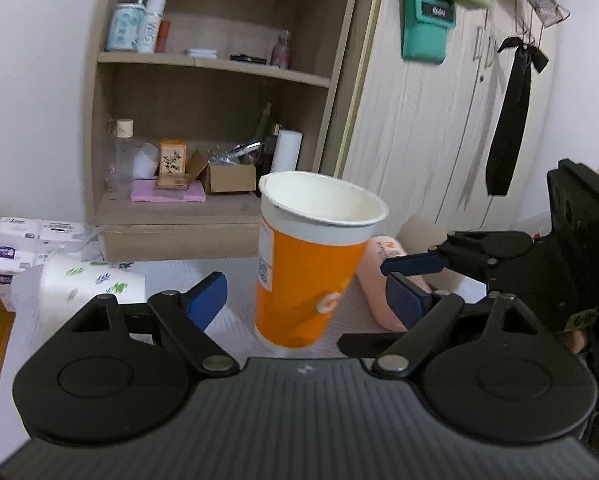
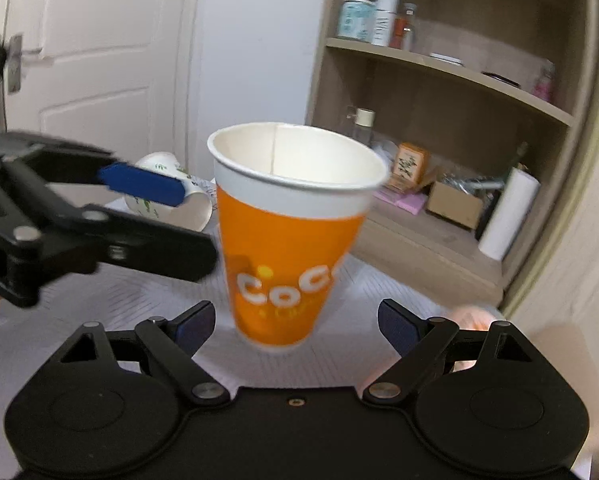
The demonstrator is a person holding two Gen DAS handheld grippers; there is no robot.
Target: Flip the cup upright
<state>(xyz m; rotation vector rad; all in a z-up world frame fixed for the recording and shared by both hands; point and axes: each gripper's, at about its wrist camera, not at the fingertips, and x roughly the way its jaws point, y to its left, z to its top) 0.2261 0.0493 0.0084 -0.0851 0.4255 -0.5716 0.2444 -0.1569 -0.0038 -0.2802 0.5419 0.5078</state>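
An orange paper cup [image 1: 303, 276] with a white rim stands mouth up on the white table, leaning slightly; it also shows in the right wrist view [image 2: 287, 248]. My left gripper [image 1: 305, 300] is open, its blue-padded fingers on either side of the cup and apart from it. My right gripper [image 2: 295, 326] is open too, fingers apart from the cup's base. The right gripper also shows at the right of the left wrist view [image 1: 415, 276], and the left gripper at the left of the right wrist view [image 2: 139, 184].
A white cup with green leaf print [image 1: 95, 284] lies on its side at the left; it also shows in the right wrist view [image 2: 167, 196]. A pink cup [image 1: 383, 280] lies behind the orange one. A wooden shelf unit [image 1: 215, 224] with bottles and boxes stands behind the table.
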